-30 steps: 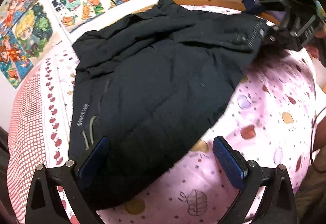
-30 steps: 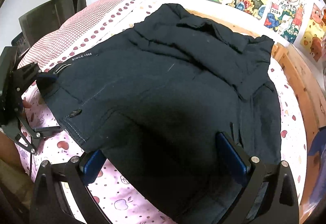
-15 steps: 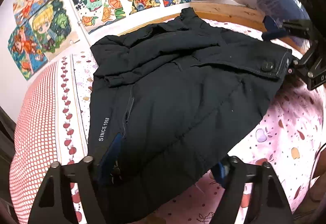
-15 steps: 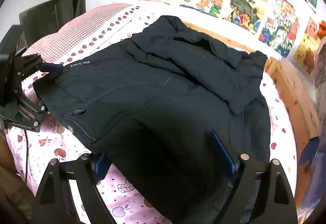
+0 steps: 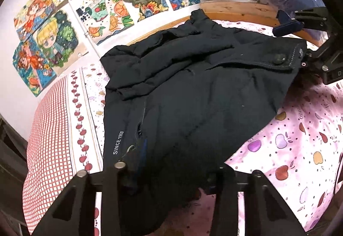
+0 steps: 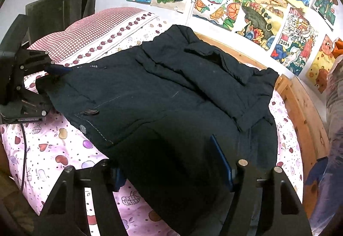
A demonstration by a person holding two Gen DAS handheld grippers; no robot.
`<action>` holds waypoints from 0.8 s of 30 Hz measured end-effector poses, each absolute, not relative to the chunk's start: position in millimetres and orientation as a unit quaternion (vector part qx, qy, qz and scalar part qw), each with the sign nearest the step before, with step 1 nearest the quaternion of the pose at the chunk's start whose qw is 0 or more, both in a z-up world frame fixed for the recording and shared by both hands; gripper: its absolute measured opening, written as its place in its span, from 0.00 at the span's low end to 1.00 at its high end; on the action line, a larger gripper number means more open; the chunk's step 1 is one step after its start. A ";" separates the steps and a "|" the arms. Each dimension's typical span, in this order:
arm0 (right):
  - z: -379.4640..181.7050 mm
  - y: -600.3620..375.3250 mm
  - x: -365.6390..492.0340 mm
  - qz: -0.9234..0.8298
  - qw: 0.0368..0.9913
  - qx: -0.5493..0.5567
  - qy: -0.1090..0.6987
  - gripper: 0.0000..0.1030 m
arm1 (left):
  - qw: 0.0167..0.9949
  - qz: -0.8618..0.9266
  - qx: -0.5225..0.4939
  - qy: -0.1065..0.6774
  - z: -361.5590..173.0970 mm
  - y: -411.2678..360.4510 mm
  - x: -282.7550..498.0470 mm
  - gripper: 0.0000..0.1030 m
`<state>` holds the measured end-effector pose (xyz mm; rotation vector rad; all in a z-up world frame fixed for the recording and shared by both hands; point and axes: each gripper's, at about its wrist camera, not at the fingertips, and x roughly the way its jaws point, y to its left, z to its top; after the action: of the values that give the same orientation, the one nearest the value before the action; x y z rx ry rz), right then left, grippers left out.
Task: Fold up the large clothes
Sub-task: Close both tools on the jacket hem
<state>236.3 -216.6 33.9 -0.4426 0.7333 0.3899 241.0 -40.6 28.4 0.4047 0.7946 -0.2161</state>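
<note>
A big dark jacket [image 5: 193, 94] lies spread across the bed [image 5: 300, 139], on the pink apple-print sheet, its collar end toward the wooden bed rail [image 5: 235, 11] by the wall of drawings [image 5: 120, 6] and its hem at the near edge where the person stands. A red-checked pillow [image 5: 49, 128] sits at one end of the bed, just beside the jacket's side that carries the white "SINCE 1968" lettering.

Both grippers are at the hem, one at each near corner of the jacket. The left gripper [image 5: 171, 171] has the hem corner between its jaws, which are closing; the blue pad [image 5: 142, 154] on one side lies against the cloth by the lettering, while the other pad is hidden under a fold of dark fabric, so whether they already pinch it cannot be told from its own camera. In the right wrist view that same gripper [image 6: 46, 86] has one blue finger lying on top of the jacket's corner and the other below it.

The right gripper [image 6: 171, 163] straddles the opposite hem corner, its jaws still fairly wide but closing, with a thick bunch of jacket between them; one blue pad [image 6: 220, 156] rests against the fabric, the other [image 6: 116, 178] sits at the cloth's edge over the sheet. A button [image 6: 91, 111] shows on the front flap between the two grippers
</note>
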 end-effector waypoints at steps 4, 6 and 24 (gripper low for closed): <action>33.6 -213.3 236.7 0.195 0.888 -0.217 0.355 0.48 | 0.899 -0.106 0.188 0.381 32.7 -39.1 245.1 0.26; 34.7 -208.8 234.6 0.202 0.887 -0.224 0.349 0.30 | 0.902 -0.105 0.181 0.377 37.9 -38.5 248.1 0.23; 80.9 -204.7 277.6 0.146 0.935 -0.173 0.273 0.16 | 0.942 -0.079 0.116 0.304 101.0 -28.0 300.3 0.12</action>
<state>277.6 -204.7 80.9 -0.3532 0.5586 0.2991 300.3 -28.0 101.0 0.2363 0.6208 -0.1606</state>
